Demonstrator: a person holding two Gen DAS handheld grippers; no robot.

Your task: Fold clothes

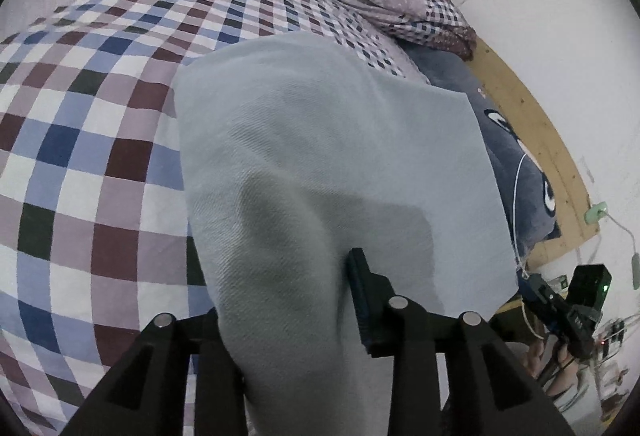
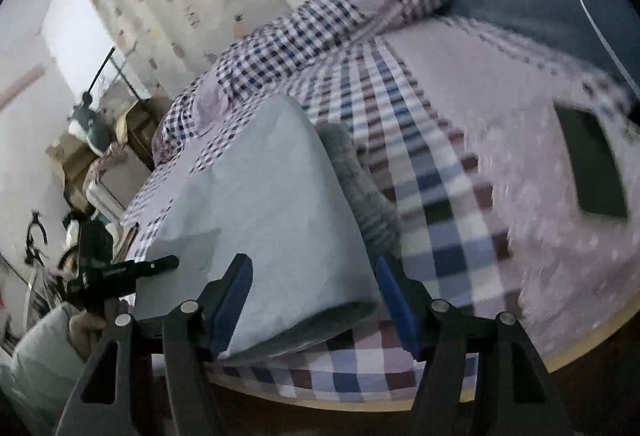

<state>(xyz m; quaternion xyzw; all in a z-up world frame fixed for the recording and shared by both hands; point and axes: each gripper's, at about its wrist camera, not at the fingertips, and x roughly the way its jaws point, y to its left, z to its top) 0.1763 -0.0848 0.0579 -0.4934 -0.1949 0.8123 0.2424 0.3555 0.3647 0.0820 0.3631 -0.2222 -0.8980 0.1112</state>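
Left gripper (image 1: 288, 316) pinches our pale blue garment (image 1: 320, 156) to lift its edge over the bed (image 1: 80, 156); right gripper (image 2: 316, 300) stands spread around the fold, ready to grip.

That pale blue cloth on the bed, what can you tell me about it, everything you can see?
The pale blue cloth is plain, woven-looking fabric with a fine twill texture, folded into layers that show at its near edge. It lies on the checked bedsheet. The left tool has it bunched between its fingers, one finger hidden by the fabric. The right tool stands open with its blue pads either side of the folded edge, not clamped. A grey fuzzy item lies against its side.
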